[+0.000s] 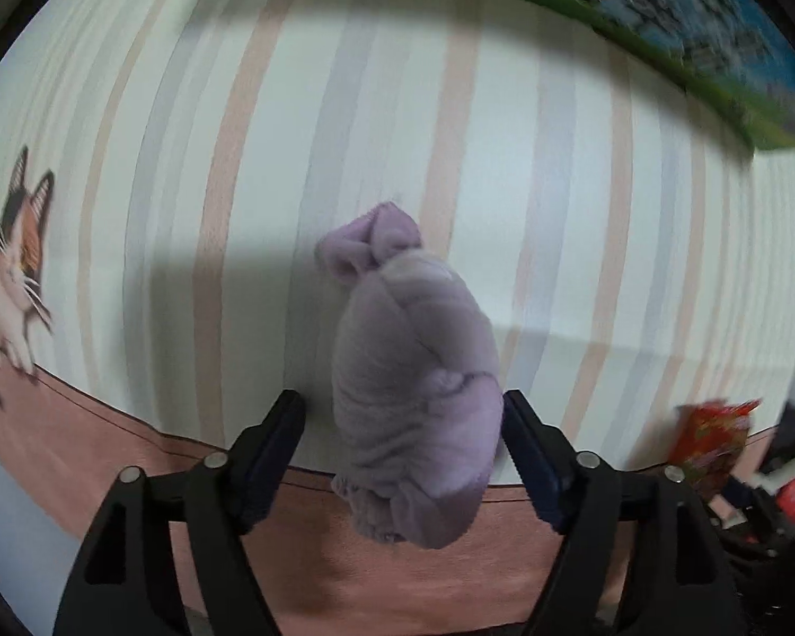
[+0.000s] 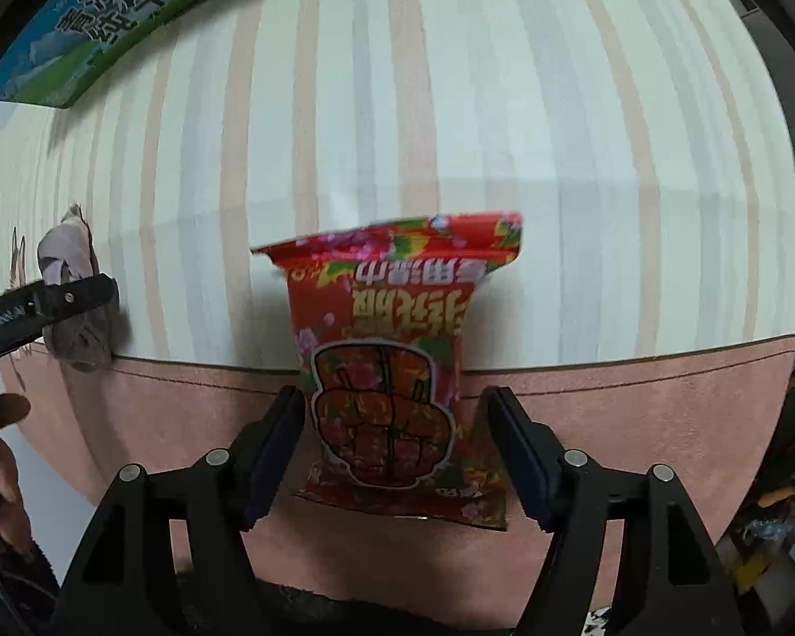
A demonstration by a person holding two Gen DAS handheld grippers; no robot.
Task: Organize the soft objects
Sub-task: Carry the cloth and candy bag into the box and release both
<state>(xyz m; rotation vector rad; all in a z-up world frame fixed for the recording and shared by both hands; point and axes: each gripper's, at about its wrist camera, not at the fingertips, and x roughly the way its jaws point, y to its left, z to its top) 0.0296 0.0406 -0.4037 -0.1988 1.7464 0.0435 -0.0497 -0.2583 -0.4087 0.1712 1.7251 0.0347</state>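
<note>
Lilac sock between left jaws, red packet between right

Striped pastel cloth-covered bench is lying open ahead of both tools. Green-and-blue printed cardboard box is blocking far edge. Lavender rolled plush cloth & red crinkly printed snack packet are filling tool gaps w/ slack either side.

Landmark: red printed packet, upside down as seen, standing between the right gripper's spread fingers
Finger contact: left finger at the packet's edge; right finger apart from it
Surface: striped cloth behind the packet, pink border under it
Far left of packet: left gripper around a lilac sock bundle
Upper left of packet: green-and-blue carton
</note>
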